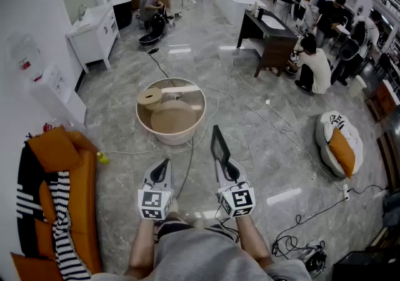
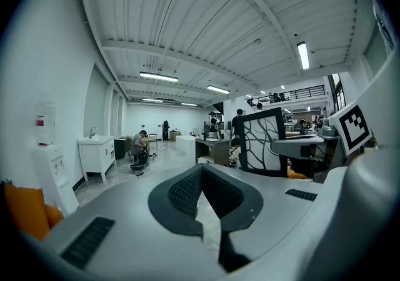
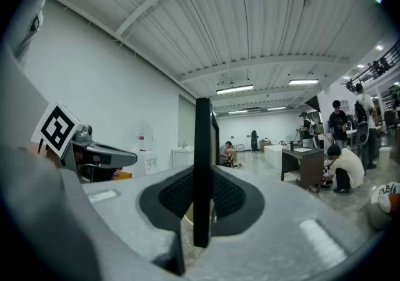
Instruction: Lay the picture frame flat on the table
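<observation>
short of the round table's (image 1: 170,139) near edge, the picture frame (image 1: 220,145) stands upright in the air, clamped edge-on at its lower end by the right gripper (image 1: 225,167). the left gripper (image 1: 164,166) hangs just beside it, jaws together on nothing. looks like the carry step, frame not yet laid; next needs a reach over the tabletop and a tip to flat, clear of the round wooden piece (image 1: 150,97) at the far left edge.
</observation>
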Motion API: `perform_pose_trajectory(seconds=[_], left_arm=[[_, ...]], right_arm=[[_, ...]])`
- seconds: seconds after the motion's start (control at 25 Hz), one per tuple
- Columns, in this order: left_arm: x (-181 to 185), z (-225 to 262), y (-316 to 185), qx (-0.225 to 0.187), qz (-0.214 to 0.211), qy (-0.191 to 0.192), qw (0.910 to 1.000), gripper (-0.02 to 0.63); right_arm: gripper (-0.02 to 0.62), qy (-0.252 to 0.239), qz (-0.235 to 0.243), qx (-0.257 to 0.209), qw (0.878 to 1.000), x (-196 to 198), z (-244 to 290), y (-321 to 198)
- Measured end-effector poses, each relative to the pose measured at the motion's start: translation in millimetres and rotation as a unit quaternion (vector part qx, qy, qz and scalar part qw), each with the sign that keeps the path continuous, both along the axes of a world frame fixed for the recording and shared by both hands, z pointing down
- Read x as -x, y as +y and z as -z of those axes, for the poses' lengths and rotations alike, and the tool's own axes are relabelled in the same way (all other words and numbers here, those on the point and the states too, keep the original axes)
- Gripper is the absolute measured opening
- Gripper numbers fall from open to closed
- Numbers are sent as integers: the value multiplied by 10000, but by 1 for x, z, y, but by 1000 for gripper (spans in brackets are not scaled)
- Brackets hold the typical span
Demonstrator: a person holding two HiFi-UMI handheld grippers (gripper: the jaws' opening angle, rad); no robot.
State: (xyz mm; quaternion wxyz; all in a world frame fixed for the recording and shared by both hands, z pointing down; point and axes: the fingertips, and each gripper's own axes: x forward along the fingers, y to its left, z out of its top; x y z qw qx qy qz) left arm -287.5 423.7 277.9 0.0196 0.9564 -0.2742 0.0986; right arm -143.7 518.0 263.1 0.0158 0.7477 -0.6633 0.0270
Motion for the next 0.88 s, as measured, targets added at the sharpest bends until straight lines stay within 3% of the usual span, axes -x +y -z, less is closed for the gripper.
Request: perform_pose_trajectory(seconds=[0.48, 0.88], left_arm=[[-22, -5, 23, -9, -194, -11, 9998, 15], [-68, -15, 7, 24, -402, -92, 9991, 15]], right_arm=[[52, 16, -38, 29, 10000, -10, -6, 23], [52, -121, -222, 132, 9996, -51, -22, 10]])
